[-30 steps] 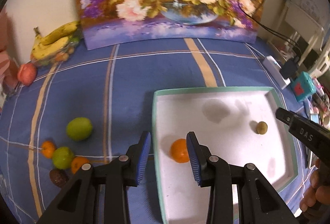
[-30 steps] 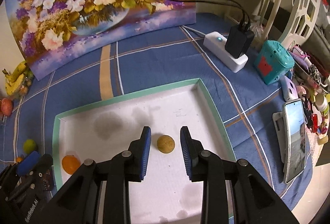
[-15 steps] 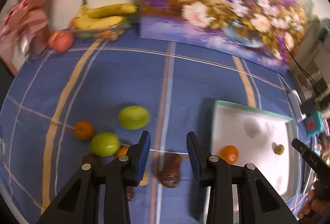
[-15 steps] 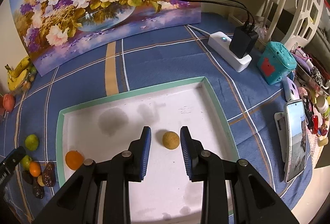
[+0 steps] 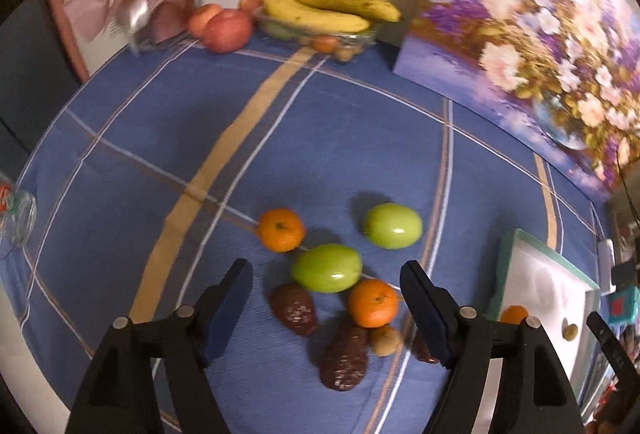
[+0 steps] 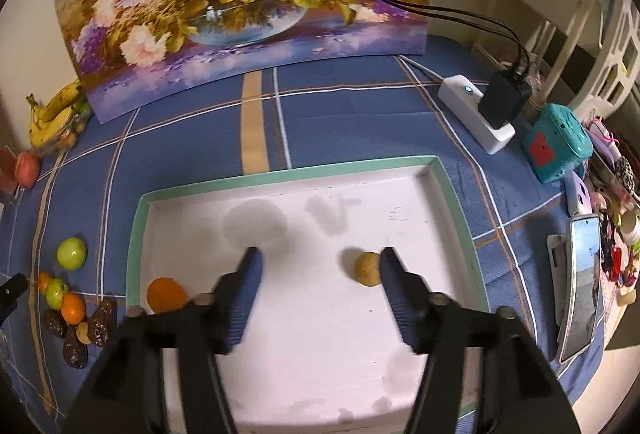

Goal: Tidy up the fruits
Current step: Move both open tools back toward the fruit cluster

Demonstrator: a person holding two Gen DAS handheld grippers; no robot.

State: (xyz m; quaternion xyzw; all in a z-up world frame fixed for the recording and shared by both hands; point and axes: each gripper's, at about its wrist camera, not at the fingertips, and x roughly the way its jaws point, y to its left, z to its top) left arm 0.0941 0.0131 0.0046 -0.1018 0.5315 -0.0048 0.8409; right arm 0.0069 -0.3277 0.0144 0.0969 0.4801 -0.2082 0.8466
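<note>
Your left gripper (image 5: 326, 292) has swung from the tray (image 6: 456, 202) to the loose fruit pile (image 5: 332, 282) left of it, jaws just opened, empty | right gripper (image 6: 320, 274) over tray, jaws just spread, clear of the small brown fruit (image 6: 368, 268); orange (image 6: 166, 294) in tray's left corner

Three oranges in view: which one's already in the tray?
The orange at the tray's near-left corner. The other two sit on the blue cloth among the green fruits.
</note>
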